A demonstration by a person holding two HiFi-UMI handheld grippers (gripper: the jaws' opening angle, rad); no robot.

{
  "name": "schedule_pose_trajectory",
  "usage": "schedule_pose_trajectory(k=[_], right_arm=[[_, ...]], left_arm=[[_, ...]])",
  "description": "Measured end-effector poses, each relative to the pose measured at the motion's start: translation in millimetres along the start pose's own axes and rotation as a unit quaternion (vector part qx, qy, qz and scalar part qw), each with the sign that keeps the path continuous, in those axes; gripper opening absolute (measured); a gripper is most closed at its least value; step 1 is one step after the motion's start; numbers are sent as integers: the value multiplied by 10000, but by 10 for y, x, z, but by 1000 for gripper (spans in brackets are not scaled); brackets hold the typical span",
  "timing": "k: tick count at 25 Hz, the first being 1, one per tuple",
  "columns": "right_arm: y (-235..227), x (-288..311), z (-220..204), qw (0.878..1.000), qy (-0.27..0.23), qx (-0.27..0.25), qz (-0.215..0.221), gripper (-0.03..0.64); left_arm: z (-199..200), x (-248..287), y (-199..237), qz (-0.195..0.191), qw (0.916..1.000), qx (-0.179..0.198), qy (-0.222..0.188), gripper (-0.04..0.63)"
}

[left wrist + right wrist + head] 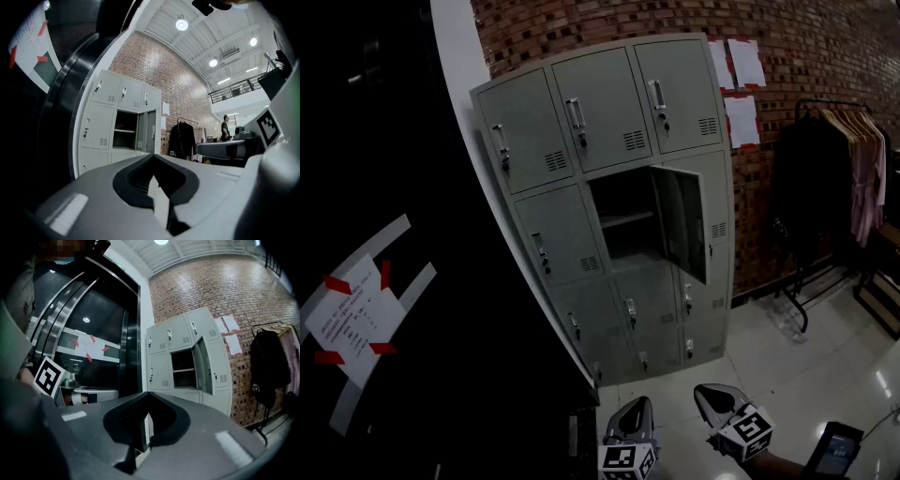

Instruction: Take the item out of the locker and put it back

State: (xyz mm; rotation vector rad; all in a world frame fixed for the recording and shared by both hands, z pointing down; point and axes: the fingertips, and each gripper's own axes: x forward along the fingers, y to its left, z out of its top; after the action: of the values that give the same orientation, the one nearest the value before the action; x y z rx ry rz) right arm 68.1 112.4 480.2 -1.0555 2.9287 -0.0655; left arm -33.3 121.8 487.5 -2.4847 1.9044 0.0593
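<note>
Head view shows the grey locker [534,141] at the brick wall [806,56]. Its middle compartment [623,225] is open, but inside it is too dark to tell the item. My left tool [637,408] and right tool [708,394] have jaws together and empty, well apart from it.

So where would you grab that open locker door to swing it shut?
Probably its free vertical edge, approached from the front. The door stands swung out from the lockers, hinged beside the open compartment, so that thin edge faces outward and should suit a two-jaw pinch.
</note>
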Motion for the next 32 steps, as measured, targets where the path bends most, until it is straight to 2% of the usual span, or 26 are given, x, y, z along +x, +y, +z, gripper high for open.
schedule_pose_trajectory(k=[4, 8, 12, 16, 24, 32], right_arm=[[77, 141, -34, 10000, 7, 21, -51, -9], [55, 285, -80, 10000, 68, 47, -47, -9], [-124, 513, -87, 10000, 34, 47, 2, -9], [-451, 812, -73, 10000, -8, 64, 59, -9], [-1310, 1456, 94, 9996, -127, 29, 268, -9], [-2017, 2003, 87, 9986, -116, 67, 515, -9]], left_arm=[[-25, -25, 147, -10, 9998, -51, 199, -2], [-17, 81, 282, -36, 10000, -24, 6, -2], [-25, 337, 412, 5, 10000, 26, 5, -2], [9, 708, 528, 143, 9997, -7, 197, -2], [188, 1780, 726, 370, 9992, 132, 43, -2], [83, 2621, 890, 639, 9978, 169, 72, -2]])
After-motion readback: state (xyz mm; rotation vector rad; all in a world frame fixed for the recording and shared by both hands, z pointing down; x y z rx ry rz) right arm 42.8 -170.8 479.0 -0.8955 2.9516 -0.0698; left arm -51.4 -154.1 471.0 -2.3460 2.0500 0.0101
